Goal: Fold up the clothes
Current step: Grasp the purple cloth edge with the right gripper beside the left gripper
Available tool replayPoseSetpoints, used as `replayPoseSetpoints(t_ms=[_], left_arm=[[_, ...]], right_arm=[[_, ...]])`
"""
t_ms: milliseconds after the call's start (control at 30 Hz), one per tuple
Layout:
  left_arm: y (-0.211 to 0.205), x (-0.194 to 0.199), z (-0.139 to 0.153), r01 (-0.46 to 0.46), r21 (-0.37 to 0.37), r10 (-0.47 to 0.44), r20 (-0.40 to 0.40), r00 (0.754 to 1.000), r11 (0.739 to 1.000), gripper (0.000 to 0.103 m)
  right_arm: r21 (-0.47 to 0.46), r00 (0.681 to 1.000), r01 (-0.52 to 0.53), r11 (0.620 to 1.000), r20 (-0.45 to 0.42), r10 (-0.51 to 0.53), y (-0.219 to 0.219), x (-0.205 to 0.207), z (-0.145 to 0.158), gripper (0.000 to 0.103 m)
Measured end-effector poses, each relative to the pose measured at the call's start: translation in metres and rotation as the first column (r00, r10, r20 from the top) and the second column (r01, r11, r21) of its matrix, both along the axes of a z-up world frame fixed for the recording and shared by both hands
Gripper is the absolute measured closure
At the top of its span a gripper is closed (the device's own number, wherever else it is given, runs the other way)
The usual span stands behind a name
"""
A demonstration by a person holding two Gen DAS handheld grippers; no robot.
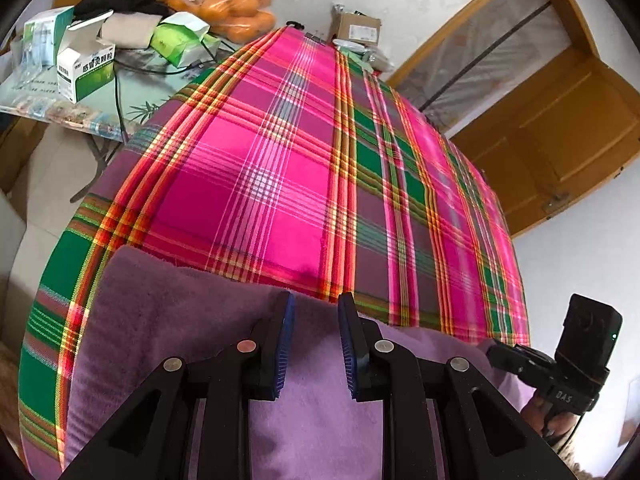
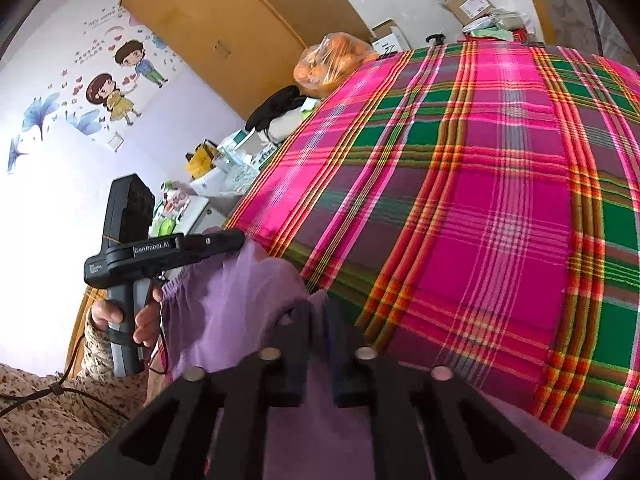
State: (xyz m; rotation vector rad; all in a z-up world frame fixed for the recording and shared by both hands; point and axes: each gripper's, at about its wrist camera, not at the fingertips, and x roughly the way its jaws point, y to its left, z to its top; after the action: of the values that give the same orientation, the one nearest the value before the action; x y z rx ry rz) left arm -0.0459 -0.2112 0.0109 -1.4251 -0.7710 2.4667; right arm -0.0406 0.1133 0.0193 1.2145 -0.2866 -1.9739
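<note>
A purple garment lies along the near edge of a bed with a pink and green plaid sheet. My left gripper stands over its far edge, with purple cloth filling the narrow gap between the blue pads. In the right wrist view the left gripper pinches a raised corner of the purple garment, whose gathered waistband hangs below. My right gripper is closed on a peak of the same cloth, its fingers blurred. Its tip, the right gripper, touches the garment's right end.
A side table at the bed's left holds medicine boxes, a bag of oranges and black cloth. A cardboard box sits past the bed's head. A wooden door stands right. A hand grips the left handle.
</note>
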Motion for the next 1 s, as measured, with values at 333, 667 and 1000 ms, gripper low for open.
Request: replayPoseSetpoints(t_ms=[333, 667, 1000], left_arm=[[-0.005, -0.002, -0.008, -0.025, 0.020, 0.024, 0.021, 0.999, 1.000, 0.080], [-0.018, 0.001, -0.012, -0.073, 0.043, 0.071, 0.026, 0.997, 0.996, 0.080], [-0.013, 0.003, -0.004, -0.073, 0.010, 0.073, 0.021, 0.997, 0.997, 0.080]], right_arm=[[-0.034, 0.993, 0.104, 0.994, -0.042, -0.106, 0.014, -0.005, 0.008, 0.099], [-0.067, 0.972, 0.219, 0.973, -0.077, -0.224, 0.040, -0.008, 0.018, 0.101], [-0.065, 0.962, 0.262, 0.963, -0.063, -0.266, 0.065, -0.008, 0.021, 0.094]])
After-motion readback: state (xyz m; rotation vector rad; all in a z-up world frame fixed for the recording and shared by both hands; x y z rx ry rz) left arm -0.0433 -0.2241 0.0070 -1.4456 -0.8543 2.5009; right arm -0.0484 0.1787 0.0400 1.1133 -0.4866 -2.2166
